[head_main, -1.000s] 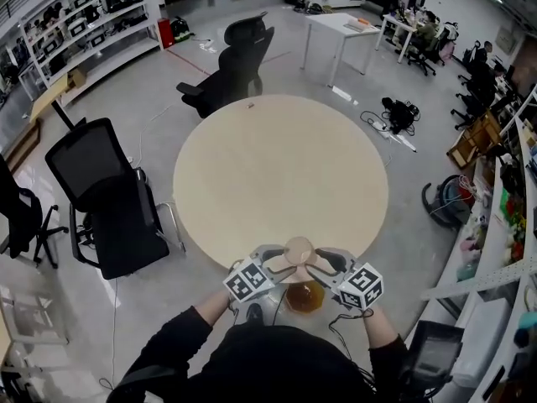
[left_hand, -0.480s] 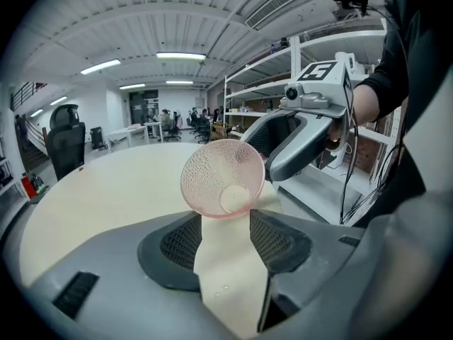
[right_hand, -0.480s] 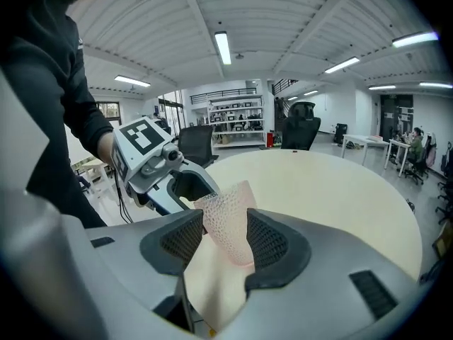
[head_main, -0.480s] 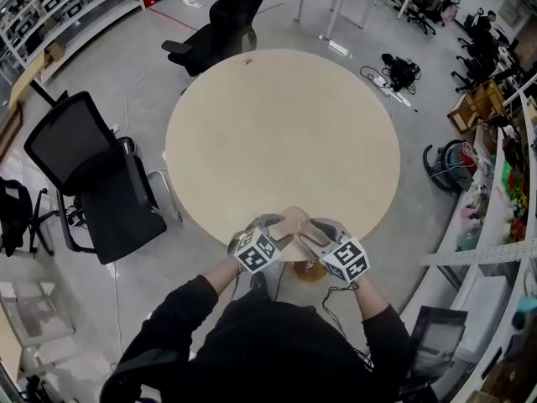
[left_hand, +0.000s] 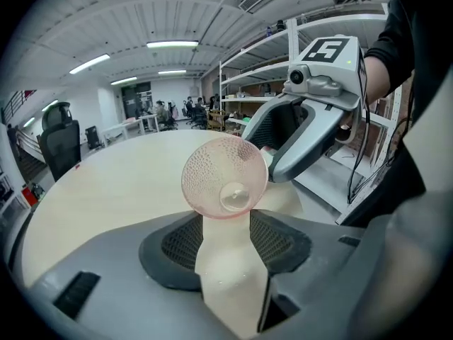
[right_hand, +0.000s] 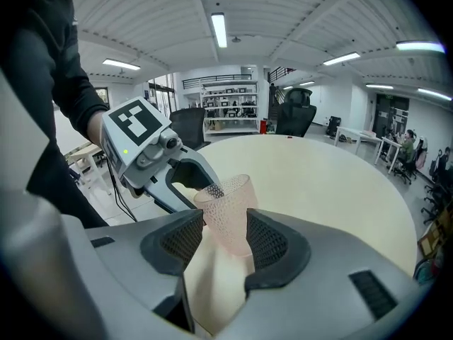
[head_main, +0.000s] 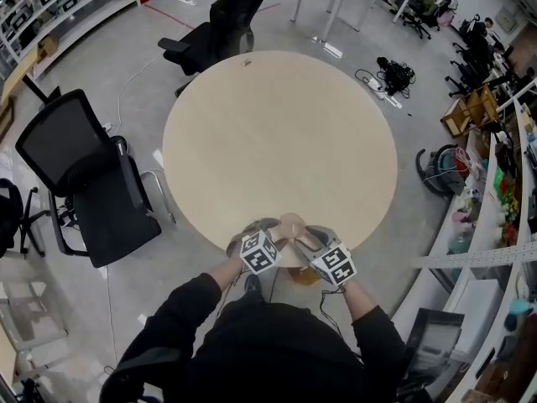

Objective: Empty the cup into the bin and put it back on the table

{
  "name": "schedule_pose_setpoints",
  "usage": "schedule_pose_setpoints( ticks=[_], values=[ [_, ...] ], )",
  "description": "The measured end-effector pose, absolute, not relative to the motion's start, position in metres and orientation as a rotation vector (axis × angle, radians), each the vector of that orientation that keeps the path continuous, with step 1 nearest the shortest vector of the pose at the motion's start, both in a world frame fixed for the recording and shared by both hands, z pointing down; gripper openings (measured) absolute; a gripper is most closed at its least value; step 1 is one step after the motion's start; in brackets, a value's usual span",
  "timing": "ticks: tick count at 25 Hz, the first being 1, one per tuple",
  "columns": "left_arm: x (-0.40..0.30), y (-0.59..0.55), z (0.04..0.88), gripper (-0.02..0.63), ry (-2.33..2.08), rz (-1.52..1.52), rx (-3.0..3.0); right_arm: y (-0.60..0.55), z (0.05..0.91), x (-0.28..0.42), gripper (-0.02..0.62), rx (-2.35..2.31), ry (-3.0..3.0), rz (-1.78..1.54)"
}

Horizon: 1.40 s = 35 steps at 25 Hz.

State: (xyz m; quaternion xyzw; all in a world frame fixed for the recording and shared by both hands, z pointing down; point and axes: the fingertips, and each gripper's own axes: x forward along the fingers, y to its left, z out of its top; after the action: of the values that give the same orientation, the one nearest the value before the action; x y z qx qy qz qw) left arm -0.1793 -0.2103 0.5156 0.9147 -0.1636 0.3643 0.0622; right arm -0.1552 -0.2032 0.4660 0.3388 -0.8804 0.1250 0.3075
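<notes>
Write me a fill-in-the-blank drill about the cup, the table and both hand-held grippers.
1. The cup is ___ in colour.
2. The ___ hand-held gripper is shut on the cup.
3. The ___ hand-held gripper has its jaws open, pressing nothing.
4. The table has a ___ top.
Missing words: pink; right; left; round.

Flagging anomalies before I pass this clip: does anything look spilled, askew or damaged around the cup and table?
Nothing spilled or damaged shows. The pink cup is askew: tipped, mouth toward the left gripper, gripped by the right gripper at the near edge of the table, not standing. It looks empty.
</notes>
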Motion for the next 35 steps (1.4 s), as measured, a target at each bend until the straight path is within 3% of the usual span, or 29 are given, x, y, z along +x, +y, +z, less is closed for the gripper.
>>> schedule_pose_setpoints(
  ticks=[26,35],
  values=[
    [-0.165,-0.21,0.522,0.207,-0.607,1.011,2.69,-0.187,0.487,-0.104,0.199,1.088,-2.315,0.513],
    [-0.18,-0.198,0.462,0.207,-0.846,0.675,2.586,-0.167,0.458,-0.066,0.198,1.331,-2.36,0.674]
  ],
)
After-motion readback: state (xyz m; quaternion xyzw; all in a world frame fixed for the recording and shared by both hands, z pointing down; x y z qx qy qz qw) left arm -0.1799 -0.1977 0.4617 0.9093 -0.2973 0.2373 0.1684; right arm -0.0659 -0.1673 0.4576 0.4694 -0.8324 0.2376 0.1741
